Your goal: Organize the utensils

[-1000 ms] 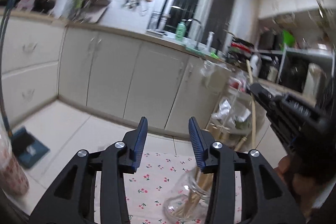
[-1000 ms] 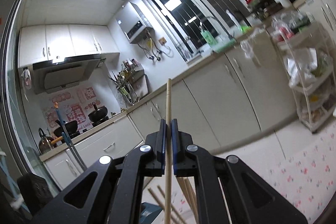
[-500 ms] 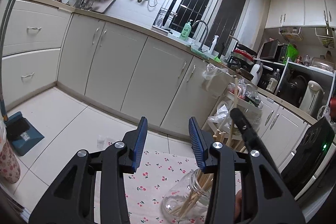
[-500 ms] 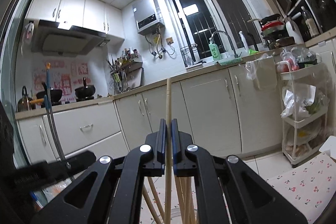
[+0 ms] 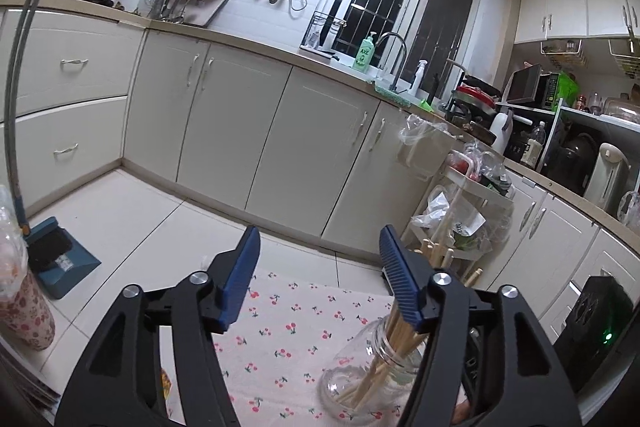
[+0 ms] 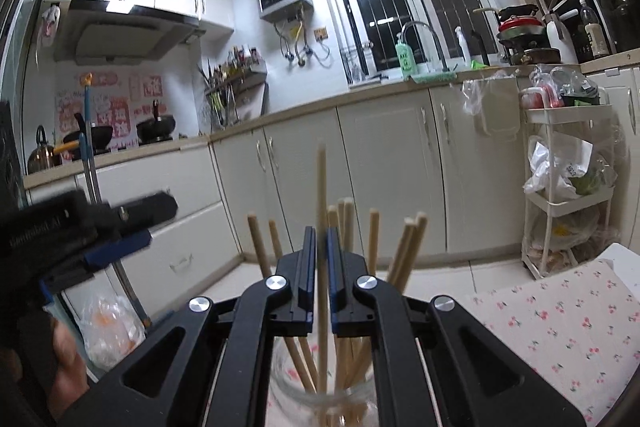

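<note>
Right wrist view, right gripper (image 6: 320,247) lower centre, jaws just parting, upright chopstick (image 6: 321,187) loose between them, glass jar (image 6: 320,383) of chopsticks below, left gripper (image 5: 316,267) opening wider, empty.

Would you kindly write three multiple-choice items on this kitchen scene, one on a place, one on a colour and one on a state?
1. Where do most of the chopsticks stand?
A. in the glass jar
B. in the sink
C. flat on the cloth

2. What colour are the left gripper's pads?
A. red
B. blue
C. white

3. How do the right gripper's jaws stand?
A. wide apart and empty
B. narrowly apart around one upright chopstick
C. shut on the jar rim

Key: 1 A, sticks rise from the jar's mouth; 2 B, the ribbed pads are blue; 3 B, the jaws have just been opening, chopstick between them.
</note>
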